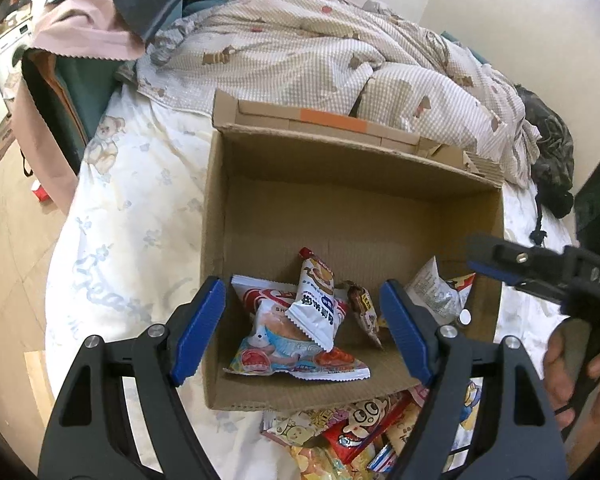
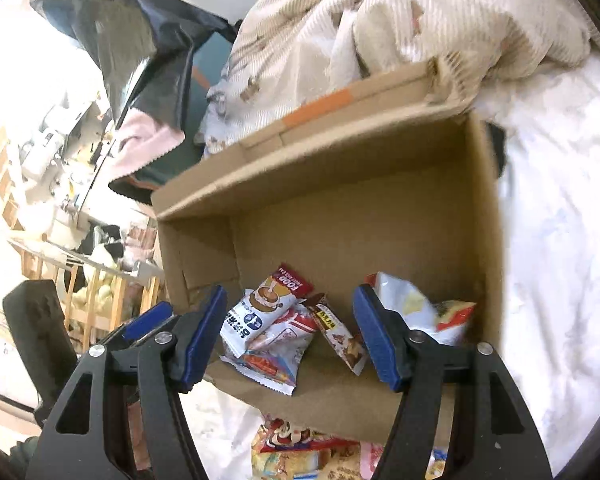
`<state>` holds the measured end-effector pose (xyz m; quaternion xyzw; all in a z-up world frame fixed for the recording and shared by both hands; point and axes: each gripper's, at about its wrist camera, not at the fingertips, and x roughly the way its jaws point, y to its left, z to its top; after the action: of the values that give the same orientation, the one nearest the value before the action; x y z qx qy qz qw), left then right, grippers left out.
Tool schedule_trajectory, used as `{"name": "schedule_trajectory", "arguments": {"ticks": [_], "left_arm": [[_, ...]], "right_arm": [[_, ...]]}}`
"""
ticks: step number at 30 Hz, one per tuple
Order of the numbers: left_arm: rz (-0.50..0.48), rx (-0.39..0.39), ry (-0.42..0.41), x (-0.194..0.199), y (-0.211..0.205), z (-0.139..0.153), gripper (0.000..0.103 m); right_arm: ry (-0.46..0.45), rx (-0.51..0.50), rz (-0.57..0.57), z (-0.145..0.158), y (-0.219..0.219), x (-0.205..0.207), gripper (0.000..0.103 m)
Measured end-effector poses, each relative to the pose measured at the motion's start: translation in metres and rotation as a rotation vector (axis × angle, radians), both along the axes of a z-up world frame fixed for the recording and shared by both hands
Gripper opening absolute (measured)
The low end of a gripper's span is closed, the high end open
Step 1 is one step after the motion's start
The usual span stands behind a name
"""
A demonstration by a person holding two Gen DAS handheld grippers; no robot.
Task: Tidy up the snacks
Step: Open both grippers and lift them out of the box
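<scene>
Partly done: a few snack packets (image 1: 300,336) lie at the near end of the cardboard box (image 1: 340,208) on the bed (image 1: 112,240); loose pile (image 1: 356,436) remains just outside its near edge; left claw (image 1: 304,332) and right claw (image 2: 288,336) both wide, empty.

A home bedroom: a rumpled bear-print quilt (image 1: 320,52) lies on a bed sheet (image 1: 132,216), clothes (image 1: 88,36) piled alongside.

Bed (image 1: 132,216) carries cardboard box (image 1: 356,200), loose snack packets (image 1: 360,424), rumpled quilt (image 1: 320,52)
</scene>
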<state>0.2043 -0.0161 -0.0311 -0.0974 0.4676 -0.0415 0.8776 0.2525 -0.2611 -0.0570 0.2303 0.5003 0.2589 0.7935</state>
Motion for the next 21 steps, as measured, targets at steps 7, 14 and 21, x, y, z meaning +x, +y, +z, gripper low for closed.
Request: {"name": "schedule_trajectory", "arguments": {"ticks": [7, 14, 21], "left_arm": [[0.002, 0.009, -0.044, -0.027, 0.005, 0.017, 0.077], [0.008, 0.004, -0.09, -0.059, 0.012, 0.027, 0.077], [0.029, 0.022, -0.099, -0.088, 0.016, 0.03, 0.077]], "right_arm": [[-0.042, -0.023, -0.047, 0.024, -0.022, -0.031, 0.069], [-0.017, -0.025, -0.108, 0.02, -0.043, -0.071, 0.071], [-0.023, -0.056, -0.132, 0.021, -0.048, -0.111, 0.071]]}}
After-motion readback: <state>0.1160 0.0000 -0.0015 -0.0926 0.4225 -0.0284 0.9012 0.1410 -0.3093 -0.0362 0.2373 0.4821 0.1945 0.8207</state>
